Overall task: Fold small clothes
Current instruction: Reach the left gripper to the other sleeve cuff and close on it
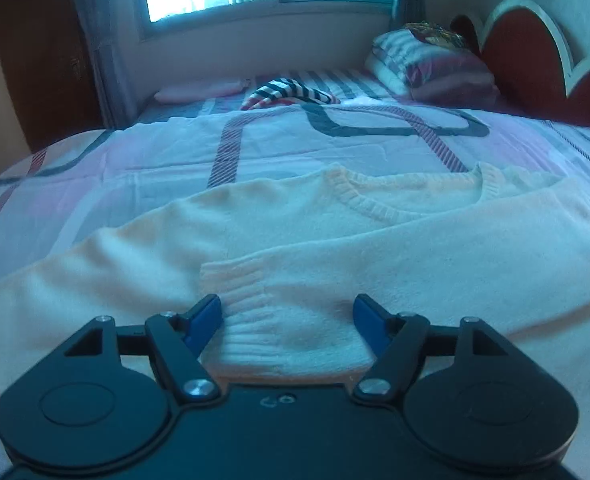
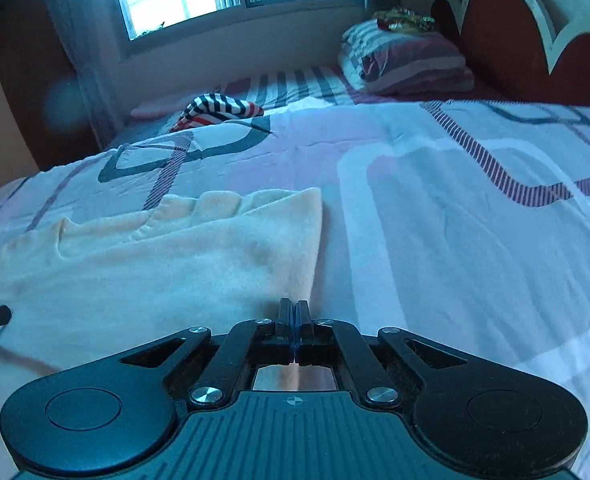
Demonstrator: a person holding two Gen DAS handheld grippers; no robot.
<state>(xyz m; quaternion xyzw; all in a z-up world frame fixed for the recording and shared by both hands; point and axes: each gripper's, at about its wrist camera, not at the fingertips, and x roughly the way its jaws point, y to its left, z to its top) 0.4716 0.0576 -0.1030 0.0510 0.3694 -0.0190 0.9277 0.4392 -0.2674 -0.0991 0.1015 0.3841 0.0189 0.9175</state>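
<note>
- Left wrist view: the left gripper (image 1: 287, 312), black with blue pads, stands wide apart over the pale cream knitted sweater (image 1: 375, 240), which lies spread flat on the pink, white and grey patterned bedspread (image 1: 135, 160).
- A ribbed cuff (image 1: 251, 304) of a sleeve folded across the sweater's body lies between the two pads; whether they press on it cannot be told.
- Farther back lie a navy, white and red striped garment (image 1: 291, 94) and a stack of striped folded bedding (image 1: 431, 66) beside the red headboard (image 1: 523, 56).
- Right wrist view: the right gripper (image 2: 293, 312) is fully closed, fingers together with nothing visibly clamped between them, at the sweater's right edge (image 2: 307, 248).
- The sweater fills the left part of this view; bare bedspread lies to the right.
</note>
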